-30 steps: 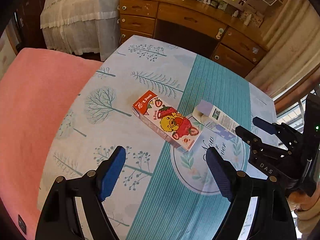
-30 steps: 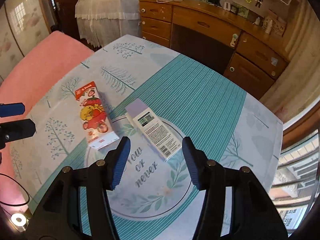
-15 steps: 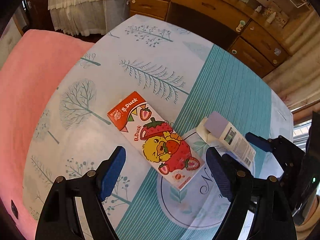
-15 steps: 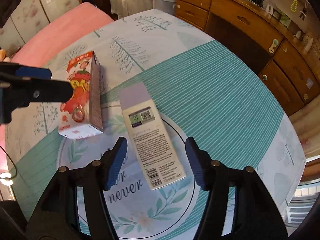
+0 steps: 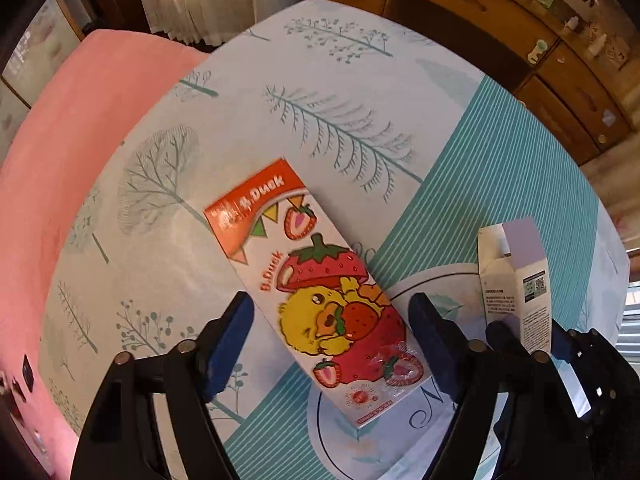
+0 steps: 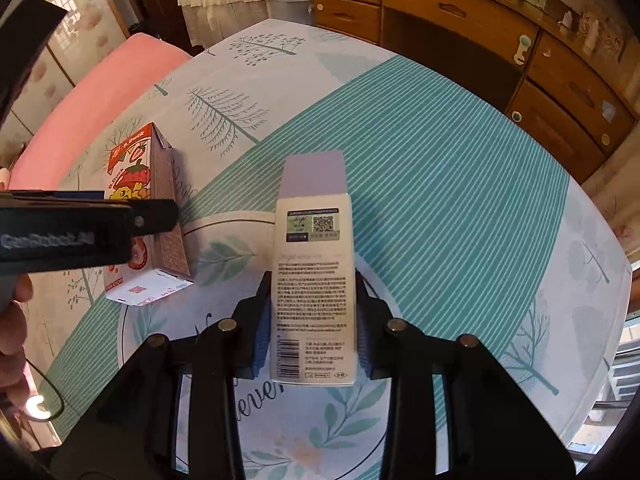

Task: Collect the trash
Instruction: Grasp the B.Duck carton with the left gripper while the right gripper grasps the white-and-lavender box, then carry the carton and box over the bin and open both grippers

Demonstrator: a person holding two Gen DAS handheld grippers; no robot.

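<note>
Reading "B.Duck" on the strawberry carton (image 5: 320, 288).

Small print on white carton (image 6: 313, 280) illegible

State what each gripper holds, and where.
Right gripper: jaws closing on the white-and-lilac cardboard box, lower end. Left gripper: nothing held, jaws straddling the strawberry-duck carton.
</note>
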